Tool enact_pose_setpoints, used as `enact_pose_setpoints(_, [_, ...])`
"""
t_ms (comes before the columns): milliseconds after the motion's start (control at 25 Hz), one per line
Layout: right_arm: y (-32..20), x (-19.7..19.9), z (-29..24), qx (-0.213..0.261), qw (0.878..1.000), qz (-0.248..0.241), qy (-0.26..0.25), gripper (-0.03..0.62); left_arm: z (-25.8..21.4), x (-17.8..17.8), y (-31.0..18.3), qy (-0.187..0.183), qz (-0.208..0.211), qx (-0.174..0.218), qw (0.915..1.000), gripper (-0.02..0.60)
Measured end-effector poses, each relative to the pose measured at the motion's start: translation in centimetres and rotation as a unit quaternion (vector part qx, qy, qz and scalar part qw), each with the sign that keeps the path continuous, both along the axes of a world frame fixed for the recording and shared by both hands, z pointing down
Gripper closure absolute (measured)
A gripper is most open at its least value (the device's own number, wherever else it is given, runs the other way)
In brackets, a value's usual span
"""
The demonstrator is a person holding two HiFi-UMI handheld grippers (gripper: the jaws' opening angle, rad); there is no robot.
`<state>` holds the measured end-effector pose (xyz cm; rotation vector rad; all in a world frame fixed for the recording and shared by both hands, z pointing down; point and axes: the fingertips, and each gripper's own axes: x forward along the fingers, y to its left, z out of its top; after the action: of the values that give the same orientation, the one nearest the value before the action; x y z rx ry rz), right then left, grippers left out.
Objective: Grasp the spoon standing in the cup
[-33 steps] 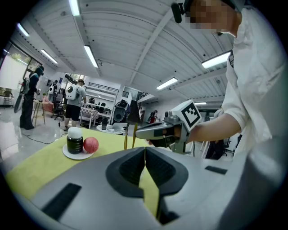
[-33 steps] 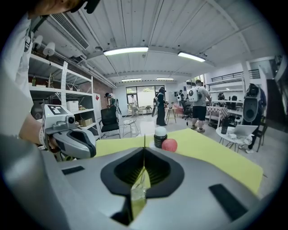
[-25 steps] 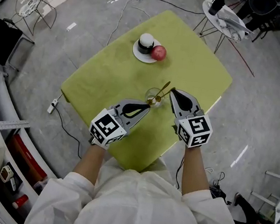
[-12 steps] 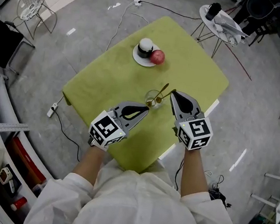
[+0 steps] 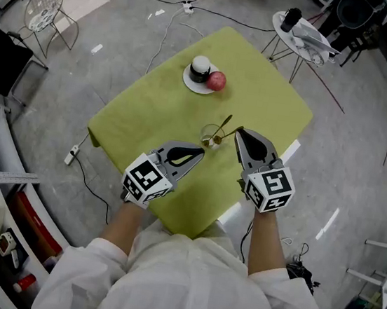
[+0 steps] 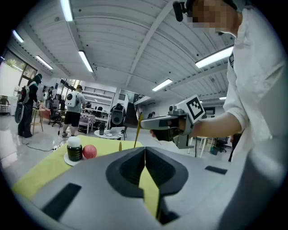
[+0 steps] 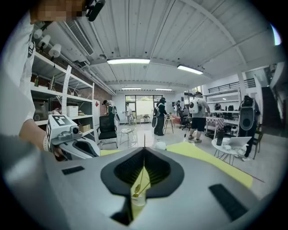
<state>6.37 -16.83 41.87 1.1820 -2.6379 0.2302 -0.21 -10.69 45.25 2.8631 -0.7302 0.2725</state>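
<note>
1. The clear glass cup (image 5: 212,136) stands on the yellow-green table (image 5: 150,109), between the tips of the two grippers.
2. The slender gold metal spoon (image 5: 229,133) has its bowl down in the cup, and its handle leans out toward the right gripper (image 5: 239,132).
3. The right gripper's jaws are pressed together on the upper end of that handle, just beside and above the cup's rim.
4. A second gold spoon (image 5: 227,121) leans in the same cup, untouched.
5. The left gripper (image 5: 202,150) has its jaws closed on nothing, and its tip is just beside the cup.

Clear glass cup (image 5: 211,138) upright on green desk (image 5: 157,107). Gold spoon (image 5: 231,131) leans in it, bowl down, handle tip clamped in right gripper (image 5: 238,130). Second gold spoon (image 5: 226,122) alongside, free.
</note>
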Motion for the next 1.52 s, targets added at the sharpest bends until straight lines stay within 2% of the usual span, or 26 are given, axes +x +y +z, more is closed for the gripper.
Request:
enact_pose_setpoints(680, [2.9,-0.6,-1.1,0.006,1.000,-0.011,-0.009,0.588,0.0,-0.3,1.5,-0.010,0.016,0.003,0.9998,0.577])
enact_pose_setpoints(1520, [7.6,-3.5,5.1,-0.073,0.996,-0.043,-0.008,0.588,2.1,-1.5,3.6,-0.020,0.016,-0.021,0.9994,0.577])
